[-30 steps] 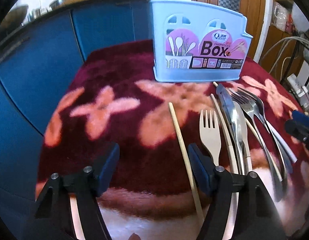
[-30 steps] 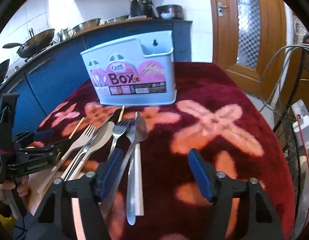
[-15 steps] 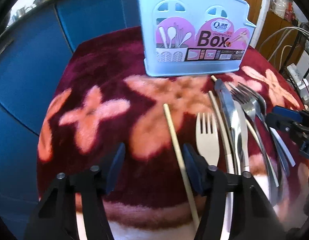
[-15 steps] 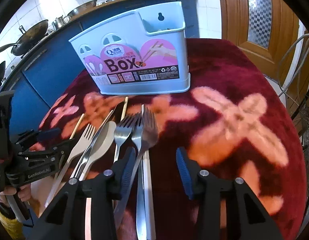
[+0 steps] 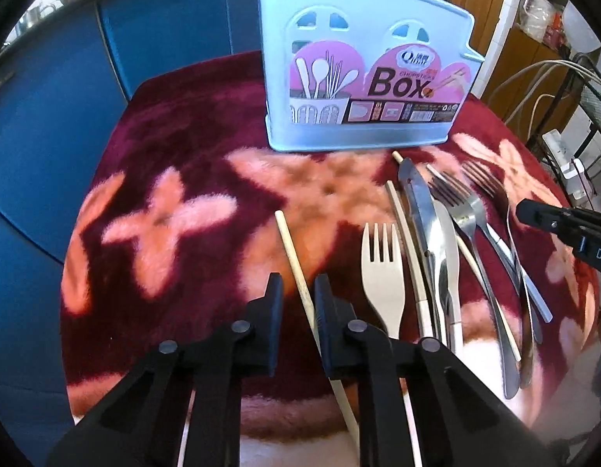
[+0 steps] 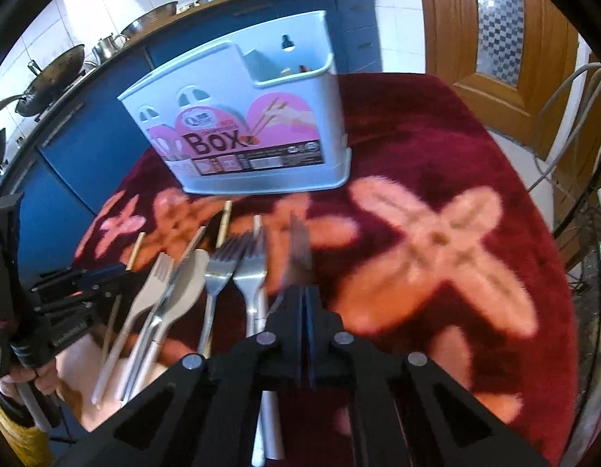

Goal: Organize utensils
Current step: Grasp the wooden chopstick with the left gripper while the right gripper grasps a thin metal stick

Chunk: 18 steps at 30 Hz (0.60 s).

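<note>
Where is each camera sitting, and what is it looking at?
Left wrist: rides the left gripper, looks forward over a wooden chopstick toward the pale blue plastic utensil box; its black fingers show.
Right wrist: rides the right gripper, pinching a steel fork; the left gripper and a hand show at left.
Both share the box and the dark red flowered cloth.

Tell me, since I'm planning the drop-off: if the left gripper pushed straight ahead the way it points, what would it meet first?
Probably the blue utensil box. The left gripper straddles a wooden chopstick; beyond it only bare red cloth shows, though depth is uncertain.
</note>
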### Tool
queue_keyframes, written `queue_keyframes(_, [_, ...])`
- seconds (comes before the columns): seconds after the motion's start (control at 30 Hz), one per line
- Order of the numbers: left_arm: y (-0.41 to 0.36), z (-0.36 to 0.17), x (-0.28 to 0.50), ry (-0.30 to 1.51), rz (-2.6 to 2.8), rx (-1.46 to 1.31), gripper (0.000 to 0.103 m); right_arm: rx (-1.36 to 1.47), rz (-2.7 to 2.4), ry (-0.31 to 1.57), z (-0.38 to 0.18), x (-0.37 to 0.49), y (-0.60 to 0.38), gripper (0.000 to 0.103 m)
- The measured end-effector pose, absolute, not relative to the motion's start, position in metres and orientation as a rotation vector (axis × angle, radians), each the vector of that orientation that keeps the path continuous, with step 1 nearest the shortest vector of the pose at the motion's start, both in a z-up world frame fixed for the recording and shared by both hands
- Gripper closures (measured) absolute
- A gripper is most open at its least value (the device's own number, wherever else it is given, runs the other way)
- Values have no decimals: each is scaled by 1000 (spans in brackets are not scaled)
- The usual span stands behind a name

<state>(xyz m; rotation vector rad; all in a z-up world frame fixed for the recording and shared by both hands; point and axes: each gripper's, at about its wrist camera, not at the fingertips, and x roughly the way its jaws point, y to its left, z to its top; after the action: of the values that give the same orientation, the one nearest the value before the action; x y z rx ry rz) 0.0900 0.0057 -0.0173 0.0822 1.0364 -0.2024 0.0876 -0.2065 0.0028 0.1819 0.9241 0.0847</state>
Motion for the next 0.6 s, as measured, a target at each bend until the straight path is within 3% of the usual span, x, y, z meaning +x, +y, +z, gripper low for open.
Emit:
queue_keyframes(0.23, [-3, -21, 92, 1061, -195, 145, 84, 239, 101, 976, -6, 93, -214, 98])
queue_keyframes(0.37, [-2, -21, 97, 1085, -206, 138, 83, 276, 104, 961, 2, 92, -214, 80])
queue_keyframes(0.5, [1, -20, 99, 1092, -214, 109, 83, 263, 106, 965, 9, 95, -206, 77])
queue_keyframes(0.6, [4, -19, 100, 1087, -221, 74, 89, 222, 76, 994, 8, 106, -199, 77])
